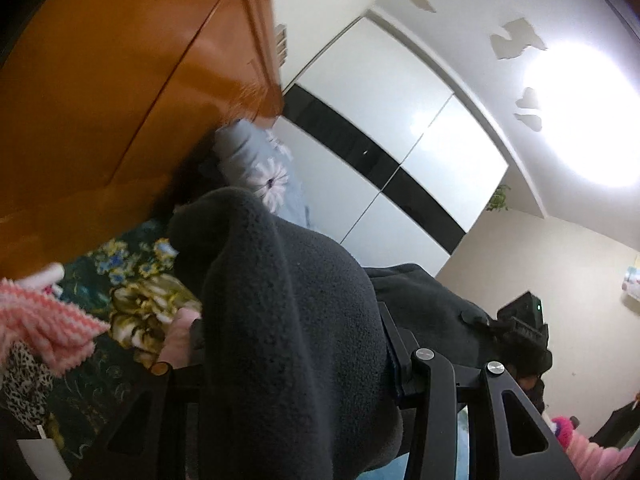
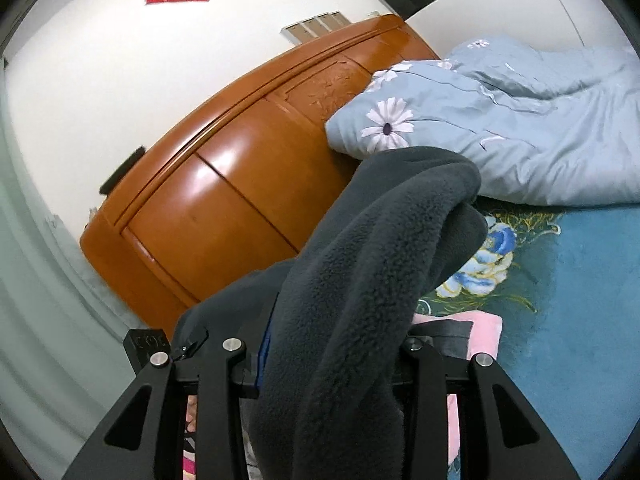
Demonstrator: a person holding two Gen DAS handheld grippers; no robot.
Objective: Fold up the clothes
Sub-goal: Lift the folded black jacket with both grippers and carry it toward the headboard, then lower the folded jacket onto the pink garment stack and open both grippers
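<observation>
A dark grey fleece garment (image 1: 288, 300) hangs lifted above the bed, stretched between both grippers. In the left wrist view it bunches thickly between the fingers of my left gripper (image 1: 292, 344) and hides the fingertips; the jaws are shut on it. The fleece runs on to the right, where the black body of my right gripper (image 1: 520, 332) holds its other end. In the right wrist view the same fleece (image 2: 380, 248) drapes through my right gripper (image 2: 336, 352), which is shut on a fold of it. A loose loop of the fleece sticks out ahead of the fingers.
A teal flowered bedsheet (image 2: 560, 300) lies below, with a light blue daisy quilt (image 2: 520, 120) heaped by the orange wooden headboard (image 2: 240, 184). A pink-and-white zigzag garment (image 1: 44, 320) and leopard-print cloth (image 1: 24, 384) lie at the left. A pink garment (image 2: 484, 332) lies under the fleece. A white wardrobe (image 1: 380, 128) stands behind.
</observation>
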